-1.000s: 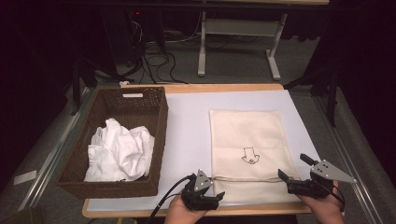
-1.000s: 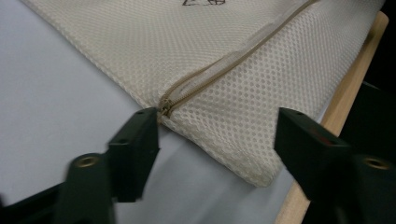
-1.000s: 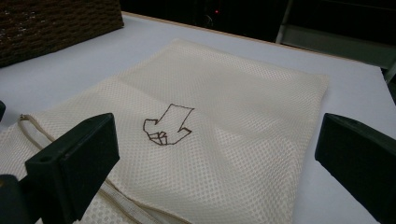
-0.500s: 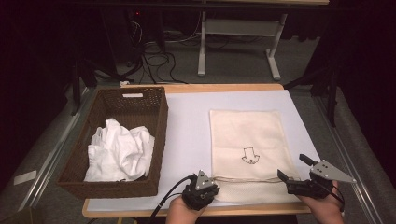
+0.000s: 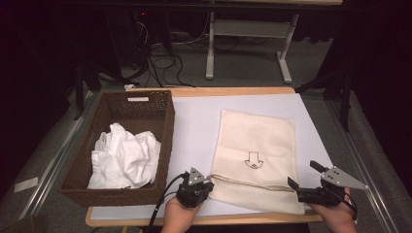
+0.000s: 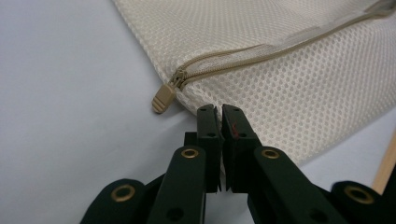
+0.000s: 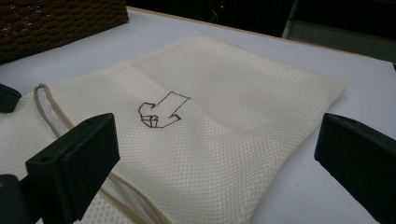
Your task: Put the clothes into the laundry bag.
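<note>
At the worktop's near edge, the left gripper (image 6: pixel 220 109) jaws are clenched on the mesh bag (image 5: pixel 257 155) corner, just right of the zipper pull (image 6: pixel 163 98). Its zipper runs rightward toward the right gripper (image 5: pixel 301 180), whose jaws are released.

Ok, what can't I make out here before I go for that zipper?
- Left gripper, left gripper view: jaws shut at the mesh bag edge, beside the zipper pull; whether fabric is pinched is hidden by the jaws.
- Zipper pull, high view: too small, behind the gripper.
- White cloth: its lower part is hidden by the basket wall.
- Bag's near corner, right gripper view: cut off by the bottom edge.
</note>
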